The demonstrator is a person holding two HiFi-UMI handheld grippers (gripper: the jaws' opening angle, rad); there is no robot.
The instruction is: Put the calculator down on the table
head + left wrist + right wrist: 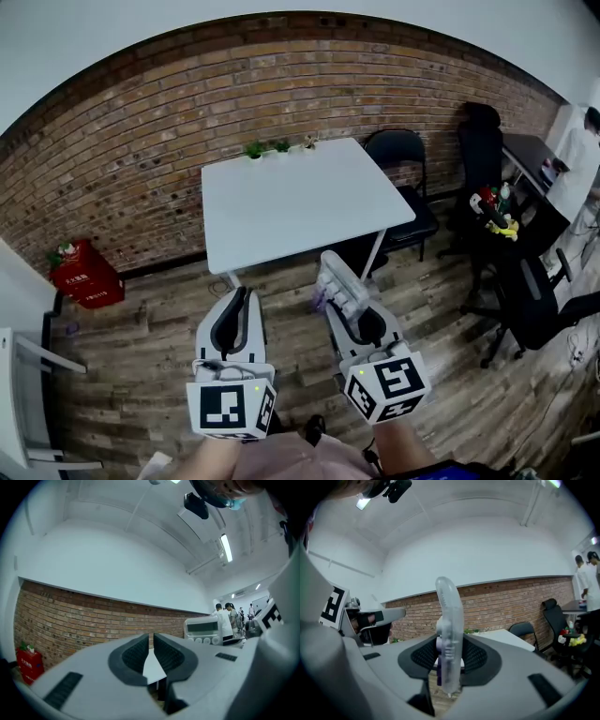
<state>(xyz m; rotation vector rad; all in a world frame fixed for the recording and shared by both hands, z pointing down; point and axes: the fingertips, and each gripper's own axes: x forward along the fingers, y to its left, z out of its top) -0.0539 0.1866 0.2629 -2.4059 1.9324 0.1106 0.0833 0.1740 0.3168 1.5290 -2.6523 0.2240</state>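
Brick wall (141, 141) at back, wood floor (141, 375) below, white counter (300, 202) ahead. L tongs (239, 298): jaws all but together, nothing betw. them, held level beside R. R tongs (352, 317): clamped on calculator (339, 281) at its near end, body sticking fwd toward counter, edge-on betw. pads in right gripper view. Calculator is in the air over floor, short of counter's near edge, well apart from the top. Est. early in task: carry fwd, lower, release not yet done. Risks: (1) opening before calc. is over counter = drop onto floor; (2) grip is on one end only, long free end could pivot or slip in pads if swung fast; (3) setting down right at near edge, it may tip off. Small plants (267, 147) at far edge, prob. no issue.
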